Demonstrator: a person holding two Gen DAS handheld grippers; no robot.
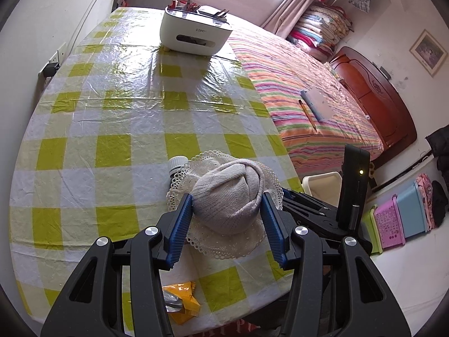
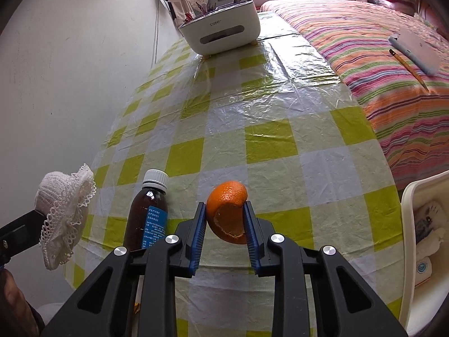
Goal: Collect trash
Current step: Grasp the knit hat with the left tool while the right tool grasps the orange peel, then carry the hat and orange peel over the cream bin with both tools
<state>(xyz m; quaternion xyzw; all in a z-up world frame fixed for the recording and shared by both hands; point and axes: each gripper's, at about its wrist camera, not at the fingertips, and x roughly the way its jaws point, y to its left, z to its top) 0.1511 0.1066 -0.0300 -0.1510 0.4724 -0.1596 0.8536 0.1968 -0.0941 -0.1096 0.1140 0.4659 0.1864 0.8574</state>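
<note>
My left gripper [image 1: 227, 206] is shut on a small white knitted hat with a lace brim [image 1: 228, 199], held above the checked table. The hat also shows at the left of the right wrist view [image 2: 63, 210]. My right gripper [image 2: 224, 224] is shut on a piece of orange peel [image 2: 228, 213], held above the table. A brown medicine bottle with a white cap [image 2: 148, 213] stands just left of the right gripper; its cap shows behind the hat in the left wrist view [image 1: 176, 164]. A yellow snack wrapper [image 1: 182, 300] lies on the table under my left gripper.
A white bin [image 2: 407, 224] with white scraps inside stands at the table's right edge; it also shows in the left wrist view [image 1: 322, 185]. A white desk organiser [image 1: 195, 32] sits at the table's far end. A striped bed [image 1: 303, 84] with a notebook and pencil lies to the right.
</note>
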